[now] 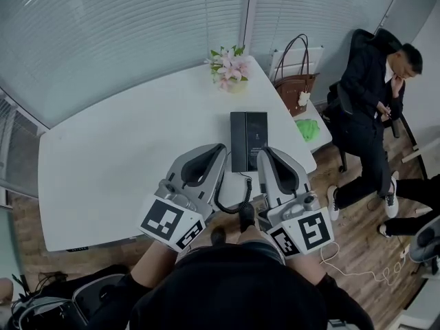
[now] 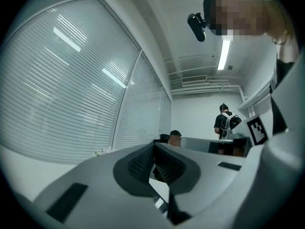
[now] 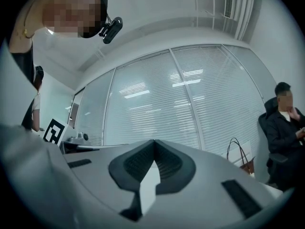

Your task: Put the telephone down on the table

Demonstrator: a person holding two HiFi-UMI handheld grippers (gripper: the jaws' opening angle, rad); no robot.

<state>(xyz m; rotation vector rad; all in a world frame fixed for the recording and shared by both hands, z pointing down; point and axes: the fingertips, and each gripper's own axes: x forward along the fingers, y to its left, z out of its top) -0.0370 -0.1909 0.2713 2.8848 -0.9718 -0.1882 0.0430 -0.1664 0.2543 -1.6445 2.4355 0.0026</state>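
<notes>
Both the left gripper (image 1: 220, 148) and the right gripper (image 1: 265, 152) are squeezed shut on nothing, and the telephone (image 1: 248, 140) lies flat on the table (image 1: 124, 150) just past them, so I think they should back off slowly and miss its cord (image 1: 227, 201).

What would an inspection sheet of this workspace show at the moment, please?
Surface: white table.
Job's things: black telephone lying flat on the table.
Clutter: flowers at the far edge.
Grippers: left gripper and right gripper shut, nothing between the jaws, beside the telephone's near end.
Cables: dark cord by the near edge; white cable on the floor.
Surroundings: blinds, brown handbag, seated person.
</notes>
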